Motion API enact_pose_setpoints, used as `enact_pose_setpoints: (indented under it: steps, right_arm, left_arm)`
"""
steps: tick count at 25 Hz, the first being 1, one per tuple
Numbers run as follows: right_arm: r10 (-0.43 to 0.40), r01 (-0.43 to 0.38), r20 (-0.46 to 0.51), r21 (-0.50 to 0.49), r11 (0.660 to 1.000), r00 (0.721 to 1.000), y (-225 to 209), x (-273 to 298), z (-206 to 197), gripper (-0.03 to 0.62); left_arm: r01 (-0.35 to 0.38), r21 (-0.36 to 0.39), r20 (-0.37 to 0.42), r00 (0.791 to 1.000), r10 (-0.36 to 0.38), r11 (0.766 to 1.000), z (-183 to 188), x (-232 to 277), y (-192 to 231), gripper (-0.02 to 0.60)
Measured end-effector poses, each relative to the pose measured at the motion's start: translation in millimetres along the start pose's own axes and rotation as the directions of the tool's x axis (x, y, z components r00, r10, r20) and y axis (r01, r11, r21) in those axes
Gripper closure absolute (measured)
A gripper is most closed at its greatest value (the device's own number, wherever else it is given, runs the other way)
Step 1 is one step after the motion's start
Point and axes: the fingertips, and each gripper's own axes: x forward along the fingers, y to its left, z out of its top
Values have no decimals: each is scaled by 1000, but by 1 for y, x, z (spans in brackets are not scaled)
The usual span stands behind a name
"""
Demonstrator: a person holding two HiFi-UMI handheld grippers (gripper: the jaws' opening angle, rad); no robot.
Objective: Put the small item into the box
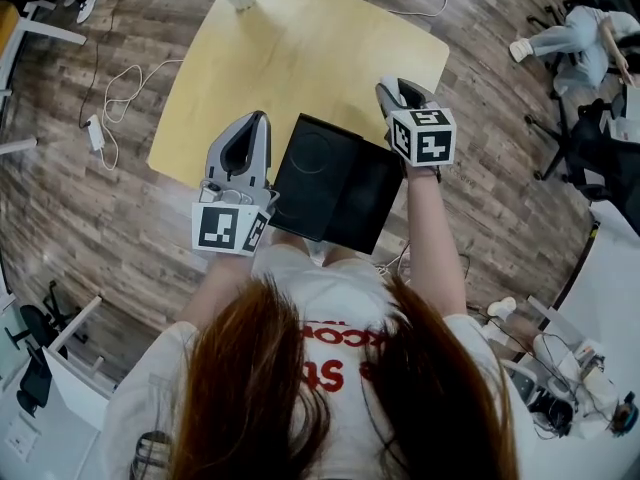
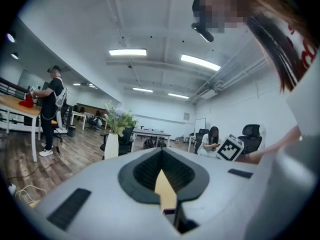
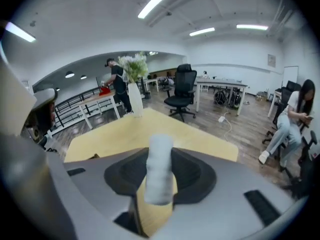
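Item: a small white roll (image 3: 159,176), standing on end between the jaws of the right gripper (image 1: 405,96), with its top end poking out past their tips.
Right jaws: set narrow, with the pads pressed on the item's two sides at about mid-length; the item is held and off the table (image 1: 300,58).
Left jaws: the left gripper (image 1: 245,143) has its tips together and nothing between them; only a sliver of table shows through the gap behind the tips.
Box: black (image 1: 335,183), apparently lying open in two halves at the near table edge, between the two grippers, just left of and below the right jaws.
Weight: probably very light, as a thing this small hangs from two pads without sagging.
Stiffness: looks soft and slightly crinkled, like wrapped paper or foam, so it is likely to give under pressure; a gentle squeeze should do.
Slip: the surface is matt and not glossy, so it should sit well in the pads; the bigger risk is that it pivots about the grip line.
Best hold: the middle of its length, across the short width, as it is held now.
Release: it may roll or tip once let go, so it is best freed low inside the box.
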Motion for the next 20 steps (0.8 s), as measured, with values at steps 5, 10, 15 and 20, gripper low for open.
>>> enact_pose_setpoints:
  steps: [5,10,15,20]
  right_arm:
    - [-25,25,231,2,1000,973,5,-57,57,457]
    - [-32,35,407,-2,999,913,13,-113,101,457]
    - [-24,42,526,-23,999,850,19,-162,127,459]
    - [-14,29,556,-19,999,831,37,-186,124,459]
  left_arm:
    - [0,38,58,998,-3,999,26,1,-2,575]
    - [1,79,124,992,-11,997,55,4,-4,575]
    - [1,127,186,982,-25,992,86,11,-10,575]
    - [-7,135,203,979,-21,991,96,3,-9,575]
